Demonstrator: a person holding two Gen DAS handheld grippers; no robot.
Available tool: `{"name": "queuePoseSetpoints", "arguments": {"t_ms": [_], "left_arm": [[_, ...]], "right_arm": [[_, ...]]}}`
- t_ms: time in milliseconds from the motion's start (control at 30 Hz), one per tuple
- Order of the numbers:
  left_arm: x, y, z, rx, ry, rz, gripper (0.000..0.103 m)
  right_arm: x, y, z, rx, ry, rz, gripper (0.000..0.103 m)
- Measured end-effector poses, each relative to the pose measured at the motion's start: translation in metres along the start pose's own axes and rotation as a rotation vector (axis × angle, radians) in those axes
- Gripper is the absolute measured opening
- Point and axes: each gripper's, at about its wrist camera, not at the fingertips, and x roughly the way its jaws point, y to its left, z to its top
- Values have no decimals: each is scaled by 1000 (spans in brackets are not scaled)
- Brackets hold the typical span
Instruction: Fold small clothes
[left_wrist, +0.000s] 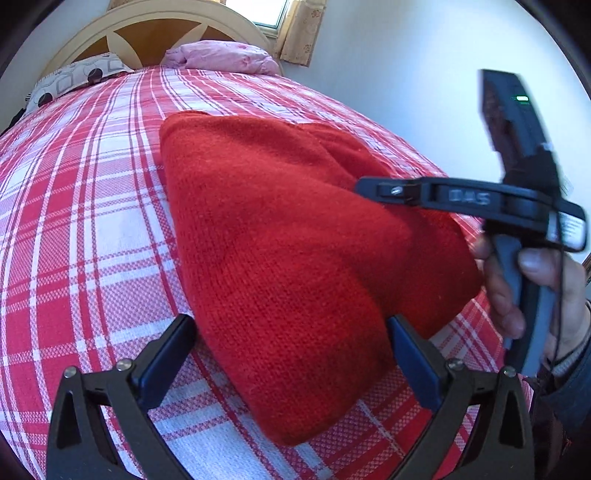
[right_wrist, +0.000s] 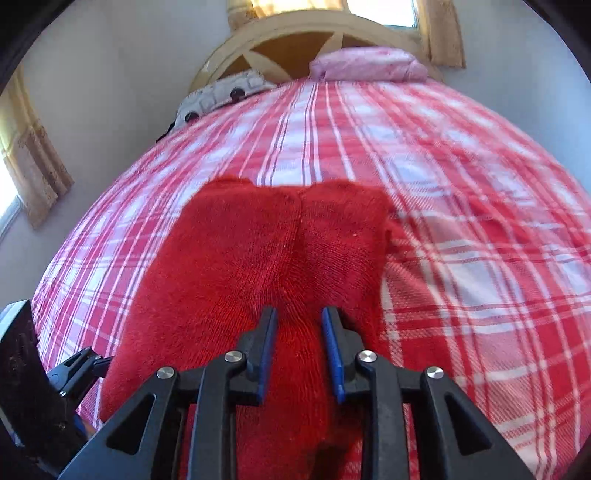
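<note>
The red knitted garment (left_wrist: 280, 236) lies folded into a thick wedge on the plaid bedspread (left_wrist: 92, 229), roughly mid-bed, with its two rounded ends toward the far headboard (left_wrist: 147, 33). The left gripper (left_wrist: 291, 354) stands spread wide, its fingers either side of the near corner of the knit without pinching it. The right gripper (right_wrist: 299, 350) hangs over the near part of the cloth with a narrow gap between its blue pads (right_wrist: 332, 350); nothing appears clamped, though the knit sits close beneath.

The risk, as I judge it, is a snag: loose wool can catch on a pad edge as either claw lifts away, dragging the top layer and undoing the fold. A narrow claw brushing the surface could also ruck up the bulky near edge.

There is plenty of open bedspread to the left and right of the garment and toward the pillows (left_wrist: 221, 57). The wall runs along the right side, and the two grippers sit close to each other near the garment's right edge
</note>
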Motion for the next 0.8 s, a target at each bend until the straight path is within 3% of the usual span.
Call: {"name": "queuePoseSetpoints", "arguments": {"t_ms": [100,267,433,633,800], "left_arm": [[0,2,1,-3,-3,5,103],[0,1,0,2,3,9,103],[1,-4,-2,22,9,28,103],[-3,-1,-5,7,6,17,103],[-14,9,-7,-38,-46,-29,103]], "right_arm": [[-23,12,-11,-50,-44,-19,28],[-20,5,-30,-75,-2,-60,28],[-13,-8,-31,-26,7,-18,28],[-18,-16,-18,-20,9,37,45],[-32,-21,-6,-4,-47,73,46]]}}
